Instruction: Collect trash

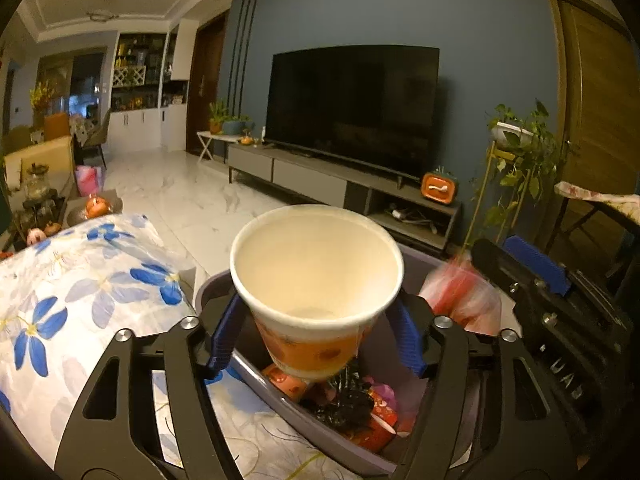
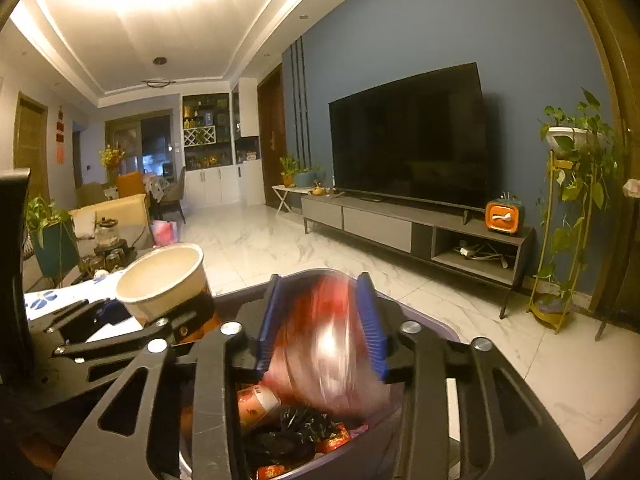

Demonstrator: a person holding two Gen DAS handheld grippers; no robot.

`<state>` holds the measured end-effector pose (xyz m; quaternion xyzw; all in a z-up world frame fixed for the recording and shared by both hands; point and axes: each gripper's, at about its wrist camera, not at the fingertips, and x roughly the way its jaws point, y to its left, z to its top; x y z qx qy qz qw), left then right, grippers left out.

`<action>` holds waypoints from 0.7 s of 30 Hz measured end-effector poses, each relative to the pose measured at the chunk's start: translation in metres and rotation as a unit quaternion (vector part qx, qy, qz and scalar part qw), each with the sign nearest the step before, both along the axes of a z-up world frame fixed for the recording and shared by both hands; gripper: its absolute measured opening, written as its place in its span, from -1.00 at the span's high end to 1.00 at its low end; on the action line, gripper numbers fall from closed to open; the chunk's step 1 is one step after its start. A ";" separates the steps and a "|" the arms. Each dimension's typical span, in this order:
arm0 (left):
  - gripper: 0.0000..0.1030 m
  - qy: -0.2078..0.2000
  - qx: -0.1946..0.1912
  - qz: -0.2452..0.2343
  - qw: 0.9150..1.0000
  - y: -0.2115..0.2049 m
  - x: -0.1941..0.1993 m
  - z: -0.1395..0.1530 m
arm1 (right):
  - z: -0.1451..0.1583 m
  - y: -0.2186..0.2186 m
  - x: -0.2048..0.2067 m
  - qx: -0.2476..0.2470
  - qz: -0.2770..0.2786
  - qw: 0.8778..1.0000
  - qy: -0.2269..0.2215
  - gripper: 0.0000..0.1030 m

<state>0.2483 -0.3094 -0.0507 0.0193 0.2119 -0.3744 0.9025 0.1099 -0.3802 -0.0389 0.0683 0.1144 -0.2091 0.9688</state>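
Note:
My left gripper (image 1: 316, 332) is shut on a white and orange paper cup (image 1: 316, 276), upright, held over the grey trash bin (image 1: 224, 288). The bin holds several wrappers, a black bag and a small cup (image 1: 286, 384). My right gripper (image 2: 322, 320) is shut on a red and white plastic wrapper (image 2: 326, 344), blurred, above the same bin (image 2: 436, 320). The cup also shows in the right wrist view (image 2: 168, 280) at the left, and the wrapper in the left wrist view (image 1: 460, 296) at the right.
A floral cloth (image 1: 80, 300) covers the surface left of the bin. A TV (image 1: 352, 108) on a low cabinet (image 1: 320, 180) stands ahead across a marble floor. A plant stand (image 2: 568, 220) is at the right, a tea table (image 2: 108, 248) at the left.

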 end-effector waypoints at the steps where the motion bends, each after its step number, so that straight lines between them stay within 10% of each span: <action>1: -0.49 0.004 -0.001 0.005 1.000 0.002 0.002 -0.001 | 0.000 -0.001 -0.001 0.002 -0.001 1.000 -0.002 0.06; 16: -0.87 -0.040 0.021 0.123 0.991 0.074 -0.038 0.015 | 0.010 0.040 -0.024 -0.014 0.021 1.000 0.003 -0.89; 21: -0.88 -0.039 0.026 0.173 0.984 0.113 -0.065 0.024 | 0.012 0.073 -0.029 -0.023 0.051 0.998 0.029 -0.89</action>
